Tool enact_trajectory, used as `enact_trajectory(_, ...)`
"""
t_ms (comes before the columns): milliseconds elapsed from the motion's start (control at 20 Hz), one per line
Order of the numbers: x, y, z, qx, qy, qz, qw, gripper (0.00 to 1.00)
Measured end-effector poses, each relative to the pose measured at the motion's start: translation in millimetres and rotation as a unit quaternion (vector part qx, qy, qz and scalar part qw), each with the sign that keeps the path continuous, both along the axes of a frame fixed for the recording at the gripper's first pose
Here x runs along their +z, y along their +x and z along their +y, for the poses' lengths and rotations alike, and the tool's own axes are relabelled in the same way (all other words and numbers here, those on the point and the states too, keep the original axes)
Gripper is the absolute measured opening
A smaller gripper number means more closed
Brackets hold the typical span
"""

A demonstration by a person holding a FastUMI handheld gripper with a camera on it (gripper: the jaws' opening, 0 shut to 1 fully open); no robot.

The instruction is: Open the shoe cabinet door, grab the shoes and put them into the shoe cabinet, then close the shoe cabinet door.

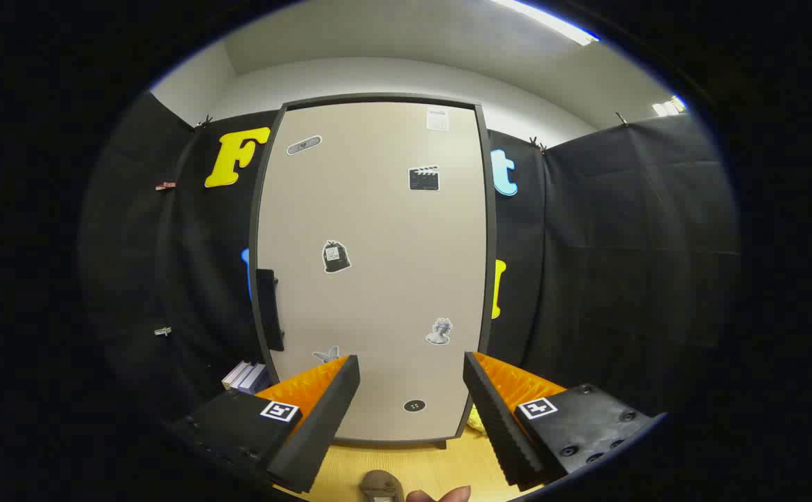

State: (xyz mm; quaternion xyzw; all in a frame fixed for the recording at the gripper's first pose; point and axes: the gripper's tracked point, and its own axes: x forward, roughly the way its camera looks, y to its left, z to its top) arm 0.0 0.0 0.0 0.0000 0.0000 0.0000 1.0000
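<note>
The shoe cabinet stands straight ahead beyond my fingers, its pale door shut and dotted with small stickers. A dark handle runs down the door's left edge. My gripper is open, with nothing between the fingers, held a little back from the door's lower part. On the wooden floor below the fingers lies the tip of a brown shoe, partly cut off from sight.
Black cloth walls close in on both sides of the cabinet. A few books lie at the cabinet's lower left. Something yellow sits at its lower right corner. A fingertip of a person shows beside the shoe.
</note>
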Motion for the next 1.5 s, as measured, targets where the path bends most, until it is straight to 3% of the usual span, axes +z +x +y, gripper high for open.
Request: enact_trajectory(1500, -1.8, 1.1, 2.2, -0.001, 0.017, 0.0, 1.0, 0.98)
